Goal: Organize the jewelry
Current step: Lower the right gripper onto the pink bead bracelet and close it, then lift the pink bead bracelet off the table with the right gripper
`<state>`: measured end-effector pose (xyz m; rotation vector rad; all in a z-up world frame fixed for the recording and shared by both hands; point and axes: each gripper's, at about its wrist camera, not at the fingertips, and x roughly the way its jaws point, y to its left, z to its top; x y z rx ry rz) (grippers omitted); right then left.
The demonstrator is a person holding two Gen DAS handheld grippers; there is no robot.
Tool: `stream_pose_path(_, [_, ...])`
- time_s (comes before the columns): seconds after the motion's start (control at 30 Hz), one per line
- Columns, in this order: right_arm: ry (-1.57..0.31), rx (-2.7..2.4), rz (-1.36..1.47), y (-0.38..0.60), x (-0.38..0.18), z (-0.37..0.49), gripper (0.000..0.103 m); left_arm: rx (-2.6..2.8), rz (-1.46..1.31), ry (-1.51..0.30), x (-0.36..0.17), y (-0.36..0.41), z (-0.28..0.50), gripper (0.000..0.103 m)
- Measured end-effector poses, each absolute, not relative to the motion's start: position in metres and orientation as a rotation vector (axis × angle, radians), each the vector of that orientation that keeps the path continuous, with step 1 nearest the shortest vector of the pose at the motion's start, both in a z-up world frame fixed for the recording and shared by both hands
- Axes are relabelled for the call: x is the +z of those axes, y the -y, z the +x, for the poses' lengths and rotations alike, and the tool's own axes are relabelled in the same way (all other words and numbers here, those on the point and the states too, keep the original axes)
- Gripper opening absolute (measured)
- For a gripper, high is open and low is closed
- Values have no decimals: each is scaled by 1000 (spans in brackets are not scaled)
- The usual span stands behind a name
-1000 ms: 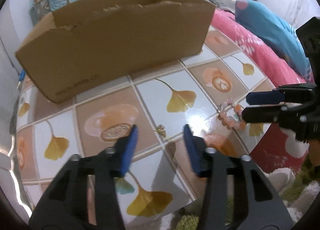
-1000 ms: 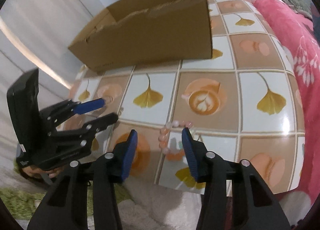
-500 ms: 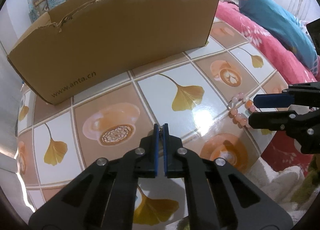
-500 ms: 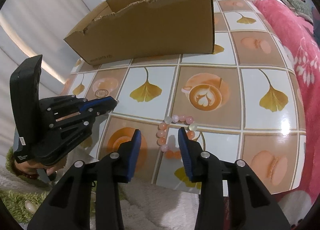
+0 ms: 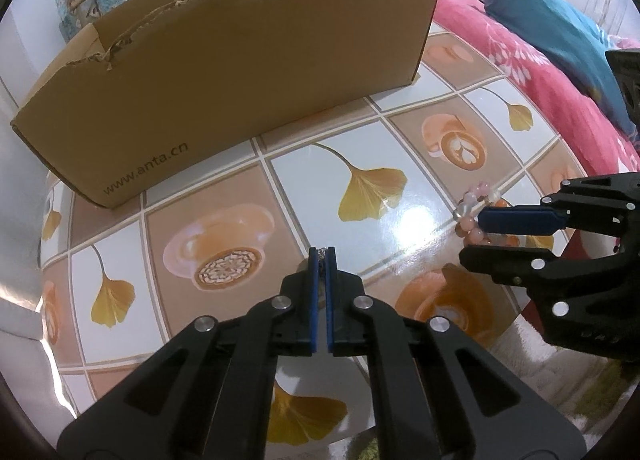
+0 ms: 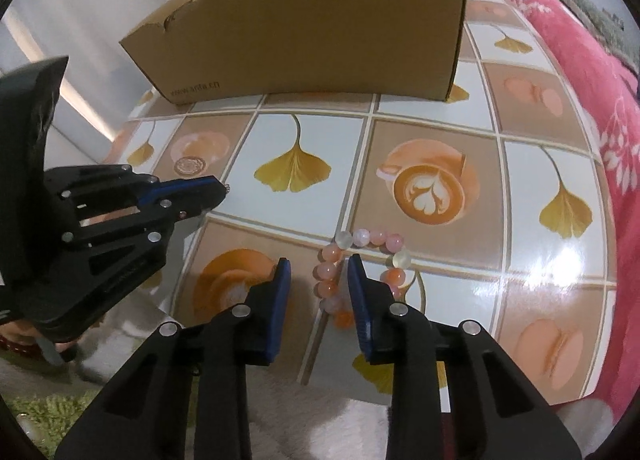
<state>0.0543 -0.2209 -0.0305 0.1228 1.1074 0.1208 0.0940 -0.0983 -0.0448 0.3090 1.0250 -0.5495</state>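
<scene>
The left hand-held gripper (image 5: 321,254) is being kept clenched on a small glittering trinket (image 5: 321,251) just above the tiled surface (image 5: 224,188). The right hand-held gripper (image 6: 316,284) is being closed around one side of the bead bracelet (image 6: 362,238), which is lying on the surface; contact is not yet being made. The pads should be centred on the strand before lifting toward the cardboard box (image 6: 312,24).

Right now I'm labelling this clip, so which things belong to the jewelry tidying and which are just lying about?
Part of the job:
- bead bracelet, between the closing right tool
- small trinket, pinched in the shut left tool
- cardboard box, probably where they go

Just lying about:
- pink bedspread
- blue pillow
</scene>
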Motion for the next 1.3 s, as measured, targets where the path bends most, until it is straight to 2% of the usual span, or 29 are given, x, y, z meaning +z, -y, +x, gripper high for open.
stream_pose_path(0.47, [-1106,83,22,209,-33,60,18,-544,328,-1037,-45,106,96,2])
stream_pose_path(0.63, [-1101,69,22,211,-33,59,10,-544,332,-1038,-45,107,96,2])
stream_pose_path(1.3, [-1050,113,298,255,-15,57,10,-539,338,-1038,-48,110,98,2])
